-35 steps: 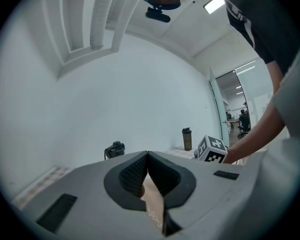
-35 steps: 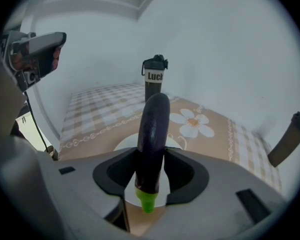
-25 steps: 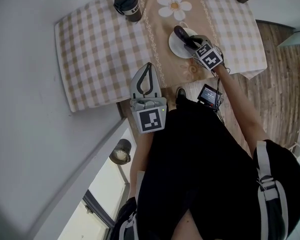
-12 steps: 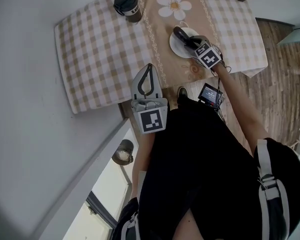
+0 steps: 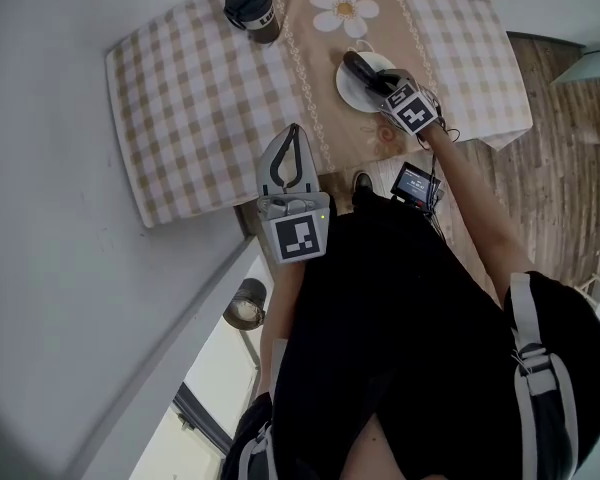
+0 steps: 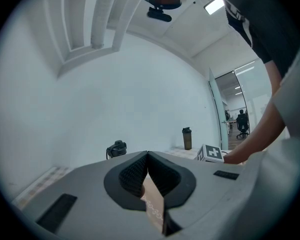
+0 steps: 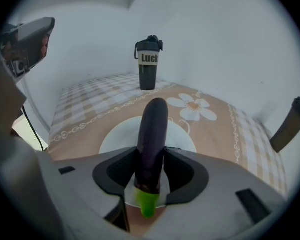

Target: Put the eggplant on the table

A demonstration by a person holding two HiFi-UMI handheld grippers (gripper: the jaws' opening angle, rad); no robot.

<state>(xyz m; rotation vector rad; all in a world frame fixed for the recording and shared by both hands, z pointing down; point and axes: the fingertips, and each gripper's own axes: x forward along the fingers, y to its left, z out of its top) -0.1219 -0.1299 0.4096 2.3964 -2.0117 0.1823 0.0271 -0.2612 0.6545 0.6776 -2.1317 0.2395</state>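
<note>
While the right gripper (image 7: pixel 151 154) clamped it, the eggplant (image 7: pixel 152 134) sat between the two dark, ribbed jaw pads, gripped on both sides close to its stem end. It was a long, smooth, glossy dark-purple cylinder with a rounded far tip and a bright green stem stub pointing back toward the camera. It extended forward over a round white plate (image 7: pixel 115 136). Whether the tip touched the plate could not be determined from either view.

The plate rested on a tan runner printed with a white daisy (image 7: pixel 192 106), laid over a beige checked tablecloth (image 5: pixel 190 98) on the table.

Two containers stood on the cloth: a dark lidded tumbler (image 7: pixel 149 64) with a pale label band, and a dark bottle (image 7: pixel 290 124) near the far corner. The head view cut off this bottle at the top edge. Their contents were not visible.

The left gripper (image 6: pixel 147 156) was held level near the table's near edge, its jaws closed tip to tip with nothing between them.
</note>
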